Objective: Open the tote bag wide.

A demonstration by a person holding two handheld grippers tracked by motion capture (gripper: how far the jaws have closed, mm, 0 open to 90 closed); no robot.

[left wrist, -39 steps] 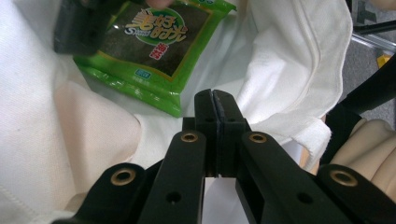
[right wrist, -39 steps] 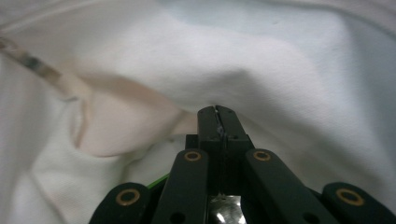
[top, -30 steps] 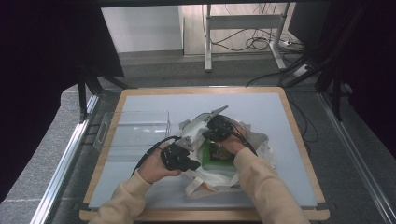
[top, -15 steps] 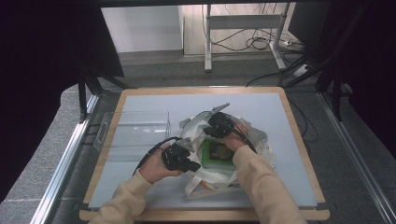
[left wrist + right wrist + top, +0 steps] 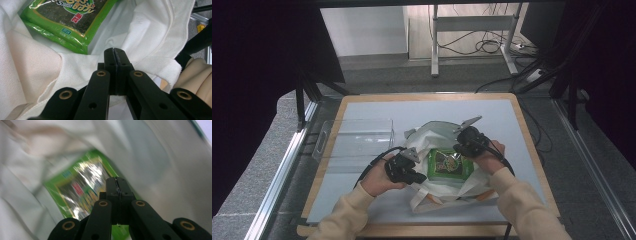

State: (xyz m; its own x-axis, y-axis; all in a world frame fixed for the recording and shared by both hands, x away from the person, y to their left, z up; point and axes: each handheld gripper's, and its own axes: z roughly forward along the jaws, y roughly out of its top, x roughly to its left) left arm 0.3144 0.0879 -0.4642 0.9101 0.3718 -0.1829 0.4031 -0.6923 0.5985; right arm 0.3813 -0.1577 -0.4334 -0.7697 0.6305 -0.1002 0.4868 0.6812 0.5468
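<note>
White cloth bag (image 5: 439, 135) lies open on counter (image 5: 512, 120), green snack packet (image 5: 449, 163) inside it; clear plastic bin (image 5: 357, 140) sits beside, looks empty. Left gripper (image 5: 418, 176) clamped on bag edge; right gripper (image 5: 460, 150) jaws together over the packet

Lying on the table (image 5: 512, 115), left of the middle, a clear plastic tray (image 5: 357, 142), close to the wooden edge. Standing behind the table on the grey floor, a metal desk frame (image 5: 472, 25), with black cables (image 5: 492, 47) trailing around its feet. Hanging at the left and right, dark curtains (image 5: 257, 75). Running along both sides, metal rails (image 5: 282, 170).
</note>
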